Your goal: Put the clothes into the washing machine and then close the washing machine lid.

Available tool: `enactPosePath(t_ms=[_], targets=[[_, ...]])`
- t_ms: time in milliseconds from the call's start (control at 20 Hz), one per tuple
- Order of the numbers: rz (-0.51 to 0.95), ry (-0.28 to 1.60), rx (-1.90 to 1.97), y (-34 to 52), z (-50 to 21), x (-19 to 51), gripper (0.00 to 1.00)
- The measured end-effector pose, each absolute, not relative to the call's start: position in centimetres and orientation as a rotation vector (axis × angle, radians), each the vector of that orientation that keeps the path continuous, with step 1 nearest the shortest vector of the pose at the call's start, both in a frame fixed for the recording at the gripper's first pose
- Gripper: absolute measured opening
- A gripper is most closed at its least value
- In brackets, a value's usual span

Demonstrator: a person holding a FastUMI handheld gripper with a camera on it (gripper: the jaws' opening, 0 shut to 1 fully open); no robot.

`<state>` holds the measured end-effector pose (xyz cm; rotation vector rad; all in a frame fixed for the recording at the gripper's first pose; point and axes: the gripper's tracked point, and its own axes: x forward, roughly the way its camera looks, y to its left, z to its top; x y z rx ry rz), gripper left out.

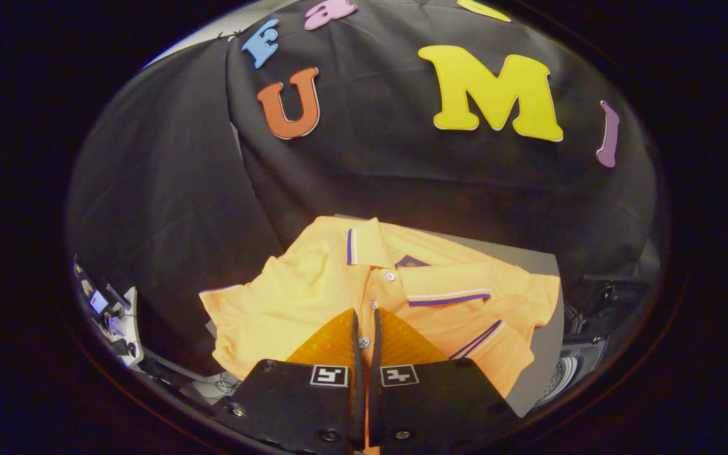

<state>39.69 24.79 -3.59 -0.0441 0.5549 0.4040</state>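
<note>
An orange polo shirt [313, 297] with purple-and-white trim on its collar and cuffs lies spread on a grey surface [544, 328], collar away from me. My gripper [365, 316] hovers over the shirt's button placket. Its two fingers are shut, with only a thin slit between them. A shirt button and a strip of orange cloth show through that slit, and the cloth lies flat rather than bunched between the fingers. Past the grey surface's right edge I see a white perforated round part [563, 376], possibly the washing machine's drum, below a dark lid-like shape [607, 303].
Black cloth walls rise close behind and left of the shirt. A white stand with small devices and cables [114, 319] sits low on the left, beside the grey surface.
</note>
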Motion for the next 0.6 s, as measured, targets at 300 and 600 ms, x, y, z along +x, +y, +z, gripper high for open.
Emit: enactPosePath(t_ms=[300, 600], targets=[[0.426, 0.406, 0.025, 22.8, 5.9, 39.0, 0.06], [0.373, 0.337, 0.05, 17.9, 9.6, 39.1, 0.05]])
